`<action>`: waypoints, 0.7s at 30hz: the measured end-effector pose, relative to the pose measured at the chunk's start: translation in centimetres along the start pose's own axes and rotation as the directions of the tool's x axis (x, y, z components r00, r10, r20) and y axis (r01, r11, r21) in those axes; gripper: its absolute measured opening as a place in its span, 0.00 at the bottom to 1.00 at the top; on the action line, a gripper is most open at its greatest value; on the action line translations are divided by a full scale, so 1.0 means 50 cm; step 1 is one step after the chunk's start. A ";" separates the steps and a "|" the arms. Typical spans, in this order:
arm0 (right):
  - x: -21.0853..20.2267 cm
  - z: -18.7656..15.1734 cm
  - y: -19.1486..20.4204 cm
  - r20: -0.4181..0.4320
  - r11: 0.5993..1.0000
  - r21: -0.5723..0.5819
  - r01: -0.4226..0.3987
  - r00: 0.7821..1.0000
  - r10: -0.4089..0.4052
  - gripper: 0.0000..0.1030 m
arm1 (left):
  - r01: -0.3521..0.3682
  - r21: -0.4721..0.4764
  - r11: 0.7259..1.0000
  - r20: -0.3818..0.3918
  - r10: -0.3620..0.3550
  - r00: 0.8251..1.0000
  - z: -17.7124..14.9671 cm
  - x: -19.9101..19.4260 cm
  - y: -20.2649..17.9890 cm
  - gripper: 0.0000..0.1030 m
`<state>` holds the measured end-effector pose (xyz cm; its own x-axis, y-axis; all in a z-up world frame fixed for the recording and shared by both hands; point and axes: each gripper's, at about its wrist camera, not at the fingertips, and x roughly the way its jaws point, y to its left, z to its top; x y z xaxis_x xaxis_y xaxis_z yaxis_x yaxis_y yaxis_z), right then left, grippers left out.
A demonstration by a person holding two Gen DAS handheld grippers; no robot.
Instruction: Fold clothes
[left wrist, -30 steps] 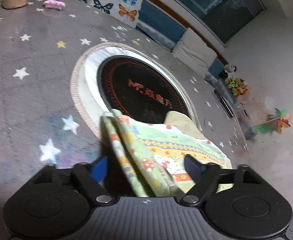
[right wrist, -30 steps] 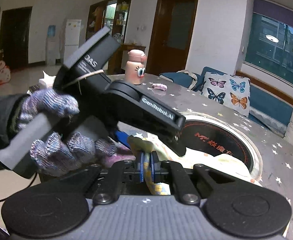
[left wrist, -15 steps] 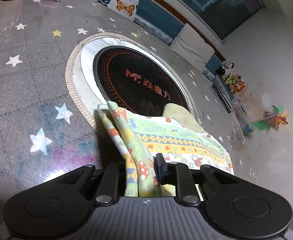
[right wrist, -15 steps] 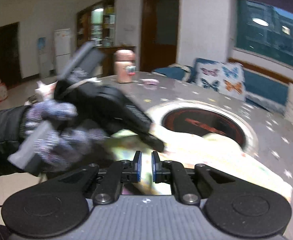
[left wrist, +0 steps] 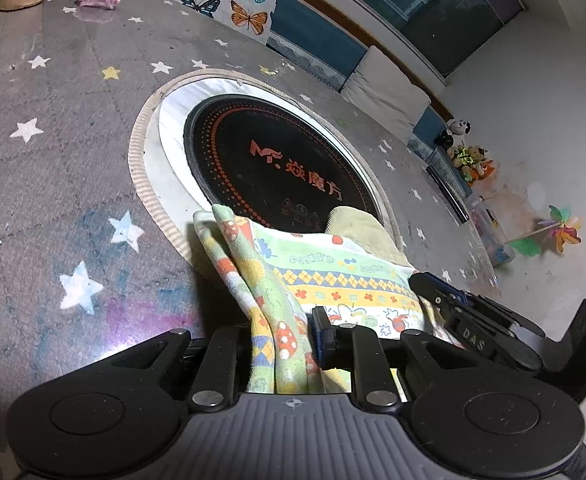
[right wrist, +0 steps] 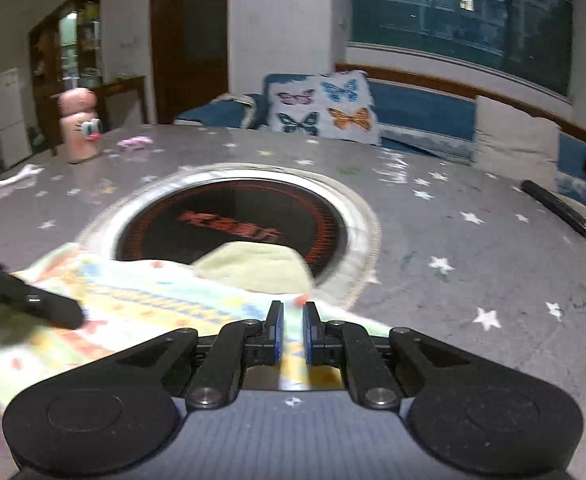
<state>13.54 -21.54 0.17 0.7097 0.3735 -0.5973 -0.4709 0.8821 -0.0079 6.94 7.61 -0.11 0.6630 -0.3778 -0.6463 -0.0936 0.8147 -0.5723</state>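
Observation:
A pale green and yellow patterned garment (left wrist: pixel 333 280) lies partly spread on the star-printed table (left wrist: pixel 53 160), its far edge over the round black hob (left wrist: pixel 273 168). My left gripper (left wrist: pixel 283 332) is shut on a bunched fold at the garment's left end. My right gripper (left wrist: pixel 433 284) reaches in from the right at the other end of the same near edge. In the right wrist view the garment (right wrist: pixel 153 292) stretches off to the left, and my right gripper (right wrist: pixel 293 320) stands nearly closed with cloth running between its pads. The left gripper (right wrist: pixel 53 312) shows as a dark finger at the left edge.
A pink cartoon bottle (right wrist: pixel 79 128) and a small pink item (right wrist: pixel 135 142) stand at the table's far left. A dark bar-shaped object (right wrist: pixel 557 208) lies near the right rim. Beyond the table are a blue sofa and a butterfly cushion (right wrist: pixel 325 108).
My left gripper's jaws have closed on the bunched cloth. My right gripper has swung to the right, away from the left one, and the garment now lies stretched between them.

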 end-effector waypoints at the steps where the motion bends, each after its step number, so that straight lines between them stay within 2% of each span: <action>1: 0.003 -0.003 -0.007 -0.001 1.000 0.008 0.012 1.000 -0.012 0.08 | -0.002 0.004 1.000 0.001 0.002 1.000 0.000 0.000 -0.001 0.19; 8: -0.013 -0.017 -0.066 -0.009 0.993 0.090 0.078 0.997 -0.078 0.11 | -0.009 0.016 1.000 0.003 0.009 1.000 -0.001 0.001 -0.003 0.19; 11: -0.040 -0.025 -0.088 0.003 0.989 0.105 0.107 0.994 -0.108 0.21 | -0.011 0.020 1.000 0.004 0.010 1.000 -0.001 0.002 -0.004 0.19; 13: -0.057 -0.030 -0.100 0.004 0.985 0.105 0.137 0.990 -0.138 0.39 | -0.013 0.024 1.000 0.005 0.013 1.000 -0.001 0.002 -0.005 0.20; 17: -0.077 -0.051 -0.130 -0.018 0.974 0.147 0.175 0.985 -0.174 0.43 | -0.015 0.029 0.999 0.007 0.014 1.000 -0.002 0.002 -0.007 0.20; 19: -0.080 -0.061 -0.145 -0.031 0.965 0.193 0.179 0.984 -0.176 0.52 | -0.015 0.029 0.999 0.007 0.015 1.000 -0.003 0.003 -0.007 0.20; 21: -0.081 -0.072 -0.159 -0.042 0.952 0.249 0.178 0.984 -0.173 0.52 | -0.016 0.030 0.999 0.007 0.016 1.000 -0.003 0.002 -0.008 0.20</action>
<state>12.51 -31.11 -0.23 0.7579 0.2026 -0.6201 -0.1913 0.9778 0.0856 6.94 7.17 -0.04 0.6669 -0.3613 -0.6517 -0.0824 0.8335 -0.5464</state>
